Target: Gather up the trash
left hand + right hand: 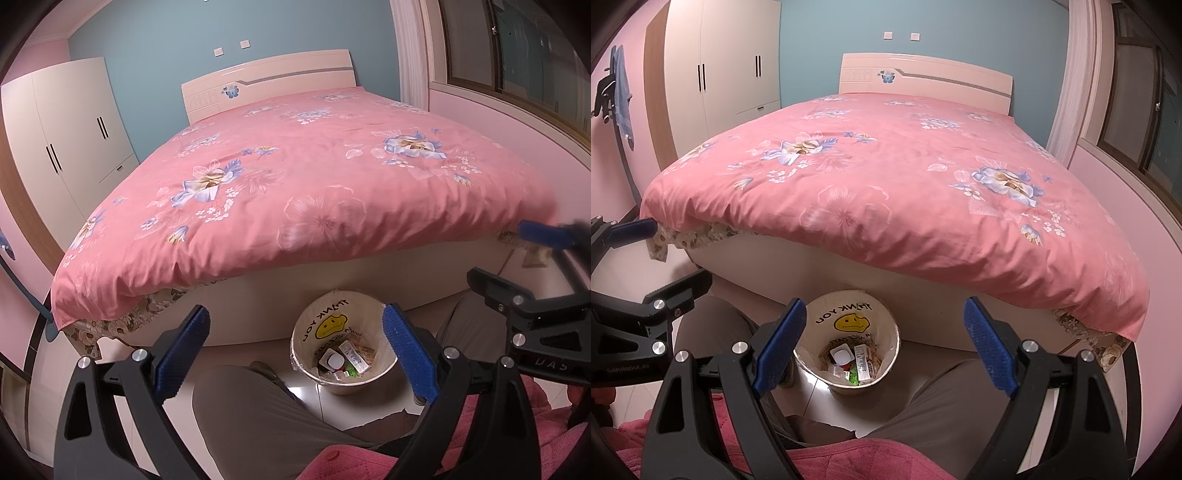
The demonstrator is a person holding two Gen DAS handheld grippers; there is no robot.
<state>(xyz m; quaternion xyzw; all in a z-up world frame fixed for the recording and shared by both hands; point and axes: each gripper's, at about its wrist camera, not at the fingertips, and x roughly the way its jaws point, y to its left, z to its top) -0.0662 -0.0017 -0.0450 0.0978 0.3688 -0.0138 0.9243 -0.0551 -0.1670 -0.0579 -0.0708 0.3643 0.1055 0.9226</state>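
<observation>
A small cream trash bin lined with a "THANK YOU" smiley bag stands on the floor at the foot of the bed, between the person's knees; it also shows in the right wrist view. It holds several pieces of trash, among them small boxes, a white cap and a green scrap. My left gripper is open and empty, held above and in front of the bin. My right gripper is open and empty, also above the bin. Each gripper shows at the edge of the other's view.
A bed with a pink floral quilt fills the middle, with its white base behind the bin. The person's legs in grey trousers flank the bin. A white wardrobe stands at the left, a window at the right.
</observation>
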